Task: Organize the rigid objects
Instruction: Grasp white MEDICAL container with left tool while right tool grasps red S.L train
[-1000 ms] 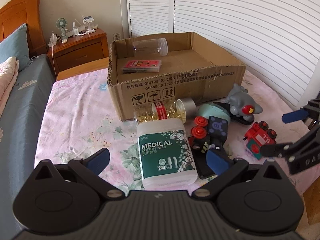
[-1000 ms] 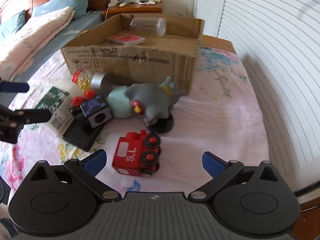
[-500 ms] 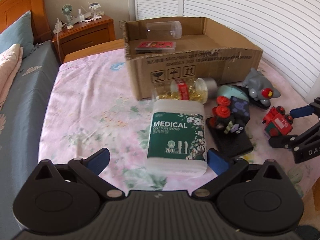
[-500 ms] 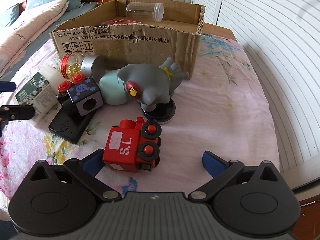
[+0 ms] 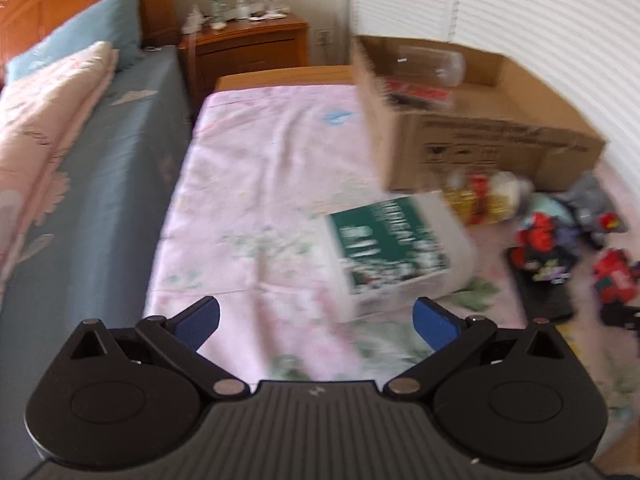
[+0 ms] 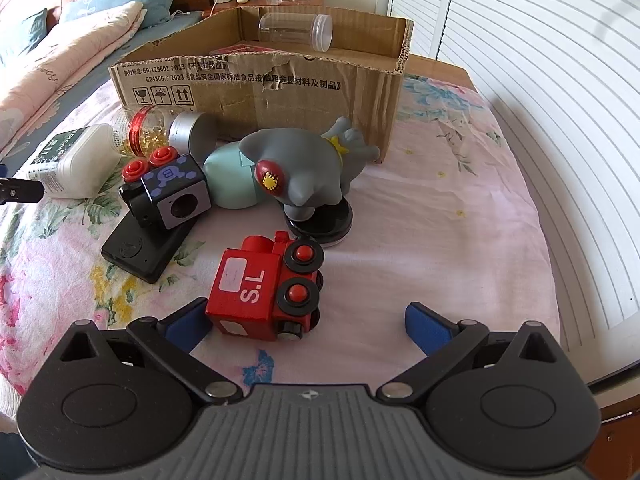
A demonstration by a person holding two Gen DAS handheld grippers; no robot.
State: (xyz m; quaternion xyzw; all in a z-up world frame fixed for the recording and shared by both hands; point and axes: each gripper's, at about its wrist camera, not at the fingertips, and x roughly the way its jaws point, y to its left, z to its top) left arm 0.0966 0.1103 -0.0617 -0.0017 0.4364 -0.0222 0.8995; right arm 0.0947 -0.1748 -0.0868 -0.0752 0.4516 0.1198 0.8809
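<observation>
— What has changed since half a second back?

— The left view has swung to the left and gone blurry. The cotton swab tub, which sat straight ahead between the fingers, now lies off to the right of centre. On the right side, the red toy train has come closer and nearly reaches the near finger pad.

— How are the grippers?

— The left gripper is spread wide over bare pink floral bedsheet, holding nothing. The right gripper is also spread wide and empty; the train lies between its fingers, toward the left one. I cannot tell whether they touch.

— Which way does the train point?

— It lies on its side, wheels facing up and to the right, its long axis running left to right across the right view, the cab end marked "S.L" to the left.

— And the swab tub?

— Flat on the sheet, its long axis slanted in the left view, label up.

— The containers?

— The cardboard box stands behind the pile. Inside are a clear plastic jar on its side and a flat red packet. In front of the box lie a capsule bottle, a grey figure, a cube toy with red buttons and a black device.
</observation>
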